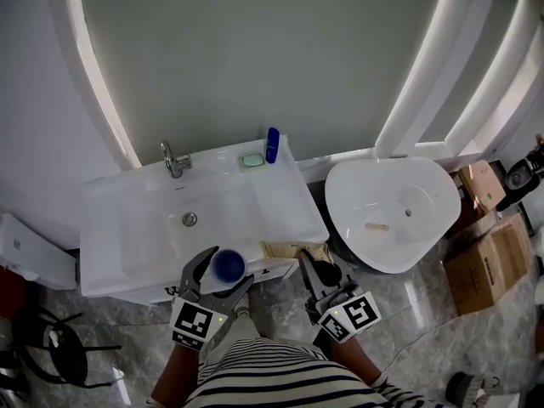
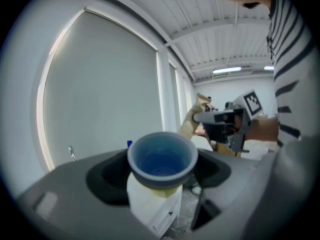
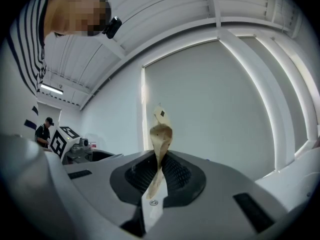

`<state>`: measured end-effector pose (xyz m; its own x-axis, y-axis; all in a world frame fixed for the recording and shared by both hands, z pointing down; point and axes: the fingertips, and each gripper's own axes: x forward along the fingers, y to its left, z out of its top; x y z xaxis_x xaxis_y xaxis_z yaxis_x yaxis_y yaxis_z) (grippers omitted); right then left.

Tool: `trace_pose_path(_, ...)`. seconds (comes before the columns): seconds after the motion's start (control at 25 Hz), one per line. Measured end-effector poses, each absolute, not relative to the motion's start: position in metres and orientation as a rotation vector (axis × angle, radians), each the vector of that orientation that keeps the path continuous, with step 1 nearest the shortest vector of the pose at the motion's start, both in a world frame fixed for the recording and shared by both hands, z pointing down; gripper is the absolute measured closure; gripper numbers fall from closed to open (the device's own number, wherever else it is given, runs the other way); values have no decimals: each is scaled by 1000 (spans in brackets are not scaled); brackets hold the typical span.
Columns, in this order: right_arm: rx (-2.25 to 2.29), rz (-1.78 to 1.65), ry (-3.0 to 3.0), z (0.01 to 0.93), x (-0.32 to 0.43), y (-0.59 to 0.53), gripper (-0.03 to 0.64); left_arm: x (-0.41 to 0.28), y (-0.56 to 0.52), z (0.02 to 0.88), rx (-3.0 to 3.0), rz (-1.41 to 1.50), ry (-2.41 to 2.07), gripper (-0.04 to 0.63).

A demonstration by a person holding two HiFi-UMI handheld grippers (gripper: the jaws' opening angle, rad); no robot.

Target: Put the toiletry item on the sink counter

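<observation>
A blue cup point(image 1: 228, 264) sits between the jaws of my left gripper point(image 1: 229, 270), which are shut on its sides just in front of the white sink counter point(image 1: 127, 245). Seen from the left gripper view, the cup point(image 2: 162, 159) stands mouth-up in my left gripper point(image 2: 162, 176). My right gripper point(image 1: 311, 266) is shut on a thin tan cloth point(image 1: 293, 250) whose free end lies over the counter's front right corner. In the right gripper view the cloth point(image 3: 160, 139) stands twisted up out of my right gripper point(image 3: 158, 179).
A faucet point(image 1: 174, 160), a green soap dish point(image 1: 251, 161) and a blue bottle point(image 1: 272, 144) stand along the counter's back edge. A white oval basin point(image 1: 391, 206) is to the right, with cardboard boxes point(image 1: 489, 262) beyond it. A black chair frame point(image 1: 51, 347) stands at the lower left.
</observation>
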<state>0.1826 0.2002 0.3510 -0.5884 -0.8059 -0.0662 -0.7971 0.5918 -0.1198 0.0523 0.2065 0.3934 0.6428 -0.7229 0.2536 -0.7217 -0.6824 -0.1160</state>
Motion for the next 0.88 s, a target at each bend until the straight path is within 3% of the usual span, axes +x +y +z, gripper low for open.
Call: trace_pose_path(0.88, -1413, -61, 2729, 335, 130, 22, 586, 16, 16, 390, -2853, -407, 1195, 221)
